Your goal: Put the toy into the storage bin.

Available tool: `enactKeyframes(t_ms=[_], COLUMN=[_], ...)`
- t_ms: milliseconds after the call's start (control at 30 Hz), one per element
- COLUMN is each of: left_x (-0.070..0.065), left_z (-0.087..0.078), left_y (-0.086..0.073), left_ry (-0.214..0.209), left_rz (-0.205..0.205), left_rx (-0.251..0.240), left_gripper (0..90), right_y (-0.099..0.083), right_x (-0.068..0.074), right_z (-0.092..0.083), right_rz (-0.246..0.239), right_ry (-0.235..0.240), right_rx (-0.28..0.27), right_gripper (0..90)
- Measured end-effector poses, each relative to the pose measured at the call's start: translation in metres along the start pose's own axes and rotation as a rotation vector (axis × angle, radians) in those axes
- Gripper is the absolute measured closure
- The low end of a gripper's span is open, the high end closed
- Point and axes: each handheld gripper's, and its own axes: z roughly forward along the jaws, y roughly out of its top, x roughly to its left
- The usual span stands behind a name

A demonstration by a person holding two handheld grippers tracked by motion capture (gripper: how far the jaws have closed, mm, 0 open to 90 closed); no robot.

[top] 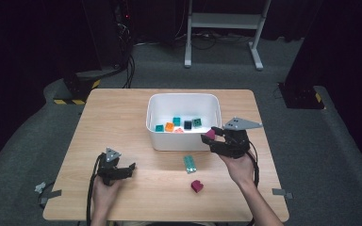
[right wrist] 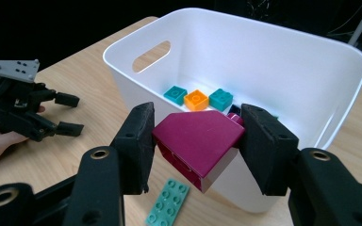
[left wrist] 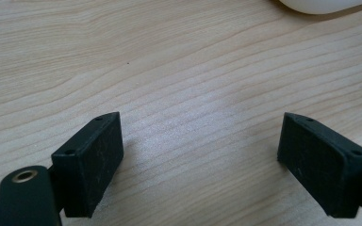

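I see a magenta brick (right wrist: 201, 140) against my black tool pads (right wrist: 136, 141), just before the white bin (right wrist: 311, 61). Inside the bin: teal (right wrist: 175, 94) and orange bricks (right wrist: 196, 99). Beside it, a green studded plate (right wrist: 168, 202) on pale wood-grain bench (right wrist: 75, 155).

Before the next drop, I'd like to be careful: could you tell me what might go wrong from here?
The right gripper holds the magenta block tilted, on slanted faces, so it might slip. It sits at the white bin rim; released early, it could fall outside, near the green plate.
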Motion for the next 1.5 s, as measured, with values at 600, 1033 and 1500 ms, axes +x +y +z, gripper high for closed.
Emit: enactKeyframes(t_ms=[600, 1033, 1500], left_x=[0.0, 0.0, 0.0], left_z=[0.0, 0.0, 0.0], left_y=[0.0, 0.0, 0.0], left_ry=[0.0, 0.0, 0.0], left_rz=[-0.001, 0.0, 0.0], left_rx=[0.001, 0.0, 0.0], left_gripper=[15.0, 15.0, 14.9], right_y=[0.034, 0.049, 0.059], right_x=[-0.01, -0.02, -0.03], right_z=[0.021, 0.039, 0.068], right_rz=[0.009, 0.029, 0.048], right_ry=[-0.011, -0.029, -0.062], right_rx=[0.022, 0.049, 0.092], right_gripper=[47.7, 47.6, 47.5])
